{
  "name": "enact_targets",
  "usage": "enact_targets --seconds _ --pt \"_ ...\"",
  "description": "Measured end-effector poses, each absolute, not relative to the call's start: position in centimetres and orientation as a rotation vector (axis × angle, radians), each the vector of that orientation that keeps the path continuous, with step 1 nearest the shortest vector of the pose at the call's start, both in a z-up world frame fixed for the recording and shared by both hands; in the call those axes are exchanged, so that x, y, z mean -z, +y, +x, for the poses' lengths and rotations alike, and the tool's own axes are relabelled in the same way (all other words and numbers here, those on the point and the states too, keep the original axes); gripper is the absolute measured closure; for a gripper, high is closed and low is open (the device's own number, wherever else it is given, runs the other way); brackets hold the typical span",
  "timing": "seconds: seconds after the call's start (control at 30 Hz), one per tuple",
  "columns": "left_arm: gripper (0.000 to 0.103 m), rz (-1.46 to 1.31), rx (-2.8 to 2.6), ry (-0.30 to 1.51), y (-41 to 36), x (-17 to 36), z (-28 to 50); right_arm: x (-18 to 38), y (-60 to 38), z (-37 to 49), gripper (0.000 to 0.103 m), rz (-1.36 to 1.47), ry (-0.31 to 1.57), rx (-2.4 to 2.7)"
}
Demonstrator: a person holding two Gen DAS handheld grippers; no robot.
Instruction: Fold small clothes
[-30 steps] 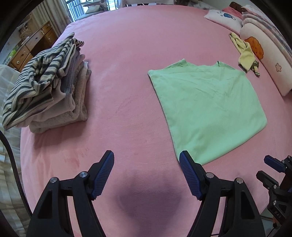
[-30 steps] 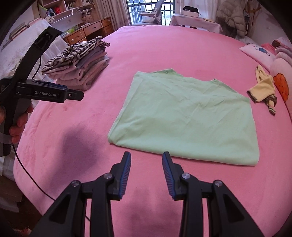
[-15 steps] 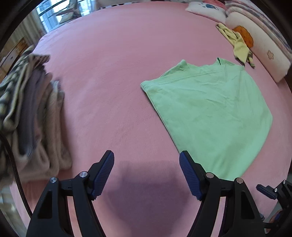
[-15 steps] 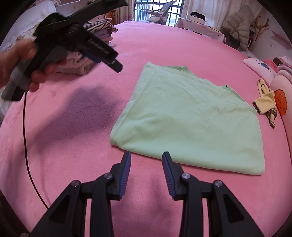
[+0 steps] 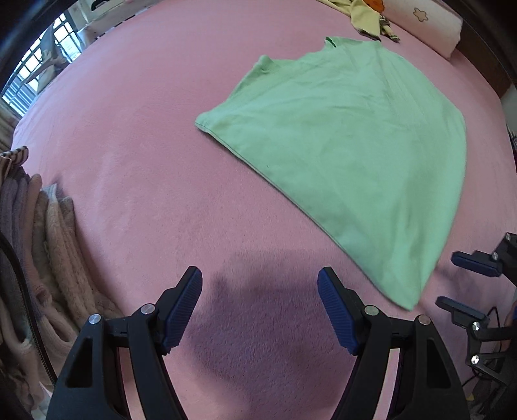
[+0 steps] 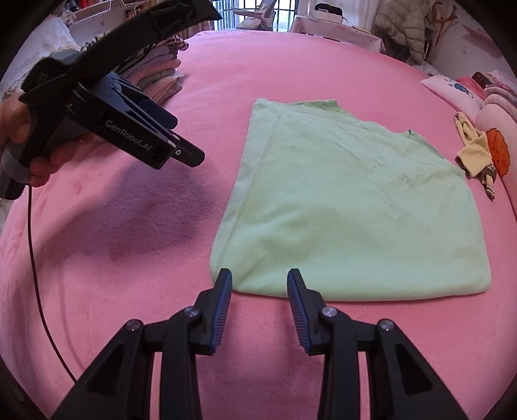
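A light green garment (image 5: 349, 155) (image 6: 352, 206) lies flat on the pink bed cover, folded into a broad panel with its neckline at the far side. My left gripper (image 5: 260, 284) stands open over bare pink cover, to the left of the garment's near edge, with nothing between its fingers. My right gripper (image 6: 259, 282) is open too, narrower, and hovers just at the garment's near left corner without touching it. The right wrist view also shows the left gripper (image 6: 181, 152), held in a hand at the left.
A stack of folded clothes (image 5: 35, 258) (image 6: 158, 74) sits at the left side of the bed. A small yellow garment (image 6: 475, 155) (image 5: 365, 16) and pillows (image 6: 494, 129) lie at the far right. Furniture and a window stand beyond the bed (image 6: 129, 258).
Both grippers have come down closer to the bed. The left gripper rolled and swung toward the garment's left side; the folded stack slid to the view's left edge. The right gripper neared the garment's near corner.
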State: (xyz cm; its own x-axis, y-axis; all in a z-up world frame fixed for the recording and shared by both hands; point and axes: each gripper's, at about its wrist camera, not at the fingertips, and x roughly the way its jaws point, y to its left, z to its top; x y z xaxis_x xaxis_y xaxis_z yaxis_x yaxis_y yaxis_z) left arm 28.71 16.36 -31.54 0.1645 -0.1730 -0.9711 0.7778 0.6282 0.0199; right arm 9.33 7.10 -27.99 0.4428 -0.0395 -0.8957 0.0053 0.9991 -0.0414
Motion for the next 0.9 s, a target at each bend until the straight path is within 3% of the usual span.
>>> enact_targets --seconds 0.7,0.9 --pt "0.030 0.526 0.699 1.321 22.6 33.7 27.9 31.7 12.3 8.6 0.067 -0.344 1.097 -0.035" --pt "0.030 0.483 0.669 1.331 23.9 34.3 27.4 32.7 13.6 8.1 0.067 -0.561 0.994 0.054"
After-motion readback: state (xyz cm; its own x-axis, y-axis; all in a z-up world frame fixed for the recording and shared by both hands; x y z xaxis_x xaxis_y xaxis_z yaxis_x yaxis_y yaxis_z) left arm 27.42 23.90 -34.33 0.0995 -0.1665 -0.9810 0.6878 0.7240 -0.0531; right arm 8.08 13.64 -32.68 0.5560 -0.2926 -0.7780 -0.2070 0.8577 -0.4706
